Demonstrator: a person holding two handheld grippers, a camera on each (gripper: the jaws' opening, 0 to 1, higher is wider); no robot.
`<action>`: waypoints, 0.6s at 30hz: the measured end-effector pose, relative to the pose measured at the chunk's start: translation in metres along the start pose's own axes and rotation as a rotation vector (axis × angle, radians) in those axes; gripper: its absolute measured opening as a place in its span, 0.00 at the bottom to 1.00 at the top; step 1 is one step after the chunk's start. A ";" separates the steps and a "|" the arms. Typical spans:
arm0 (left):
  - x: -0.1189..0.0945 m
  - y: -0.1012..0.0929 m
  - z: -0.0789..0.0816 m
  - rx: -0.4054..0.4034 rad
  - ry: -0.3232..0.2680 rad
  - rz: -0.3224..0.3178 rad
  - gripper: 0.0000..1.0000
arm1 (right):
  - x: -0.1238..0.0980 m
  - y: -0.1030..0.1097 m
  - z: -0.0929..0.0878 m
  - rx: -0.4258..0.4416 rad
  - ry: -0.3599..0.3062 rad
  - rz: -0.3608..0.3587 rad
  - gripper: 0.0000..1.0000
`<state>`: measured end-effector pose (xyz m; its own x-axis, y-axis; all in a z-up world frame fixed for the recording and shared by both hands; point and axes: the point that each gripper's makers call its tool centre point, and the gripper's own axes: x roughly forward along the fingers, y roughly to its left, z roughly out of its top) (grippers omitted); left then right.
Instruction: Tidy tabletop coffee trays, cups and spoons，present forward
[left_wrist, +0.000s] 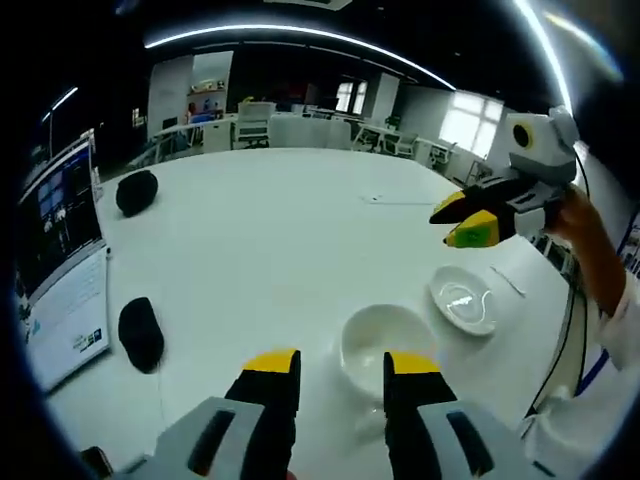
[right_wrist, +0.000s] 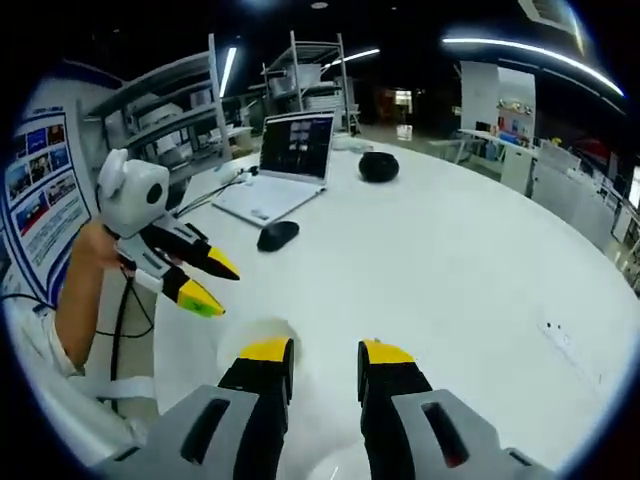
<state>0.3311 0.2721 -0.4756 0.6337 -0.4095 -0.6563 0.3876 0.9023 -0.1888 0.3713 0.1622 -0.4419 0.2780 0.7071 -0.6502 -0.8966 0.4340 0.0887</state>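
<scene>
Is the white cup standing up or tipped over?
Standing up. In the left gripper view the white cup sits on the table with its round opening facing upward, and it looks empty inside.

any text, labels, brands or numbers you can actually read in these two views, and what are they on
None can be read.
Laptop screen: windows and small print, too small to read.
Blue poster board behind the person's arm: pictures and lines of text, blurred.
Standing display panel at the table edge: blue graphics and print, too blurred to read.
White cup, saucer and both hand-held grippers: no markings visible.
</scene>
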 end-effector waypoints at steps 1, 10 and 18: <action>0.003 0.000 -0.003 -0.009 0.017 -0.001 0.35 | 0.003 0.002 -0.002 -0.004 0.016 0.002 0.27; 0.019 -0.005 -0.012 0.017 0.098 0.028 0.35 | 0.031 0.010 -0.026 0.029 0.151 -0.023 0.27; 0.033 -0.020 -0.026 0.030 0.153 0.019 0.36 | 0.045 0.016 -0.048 0.027 0.246 -0.029 0.27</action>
<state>0.3270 0.2444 -0.5125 0.5327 -0.3650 -0.7636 0.3979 0.9043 -0.1547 0.3531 0.1747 -0.5058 0.2080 0.5387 -0.8164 -0.8789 0.4692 0.0856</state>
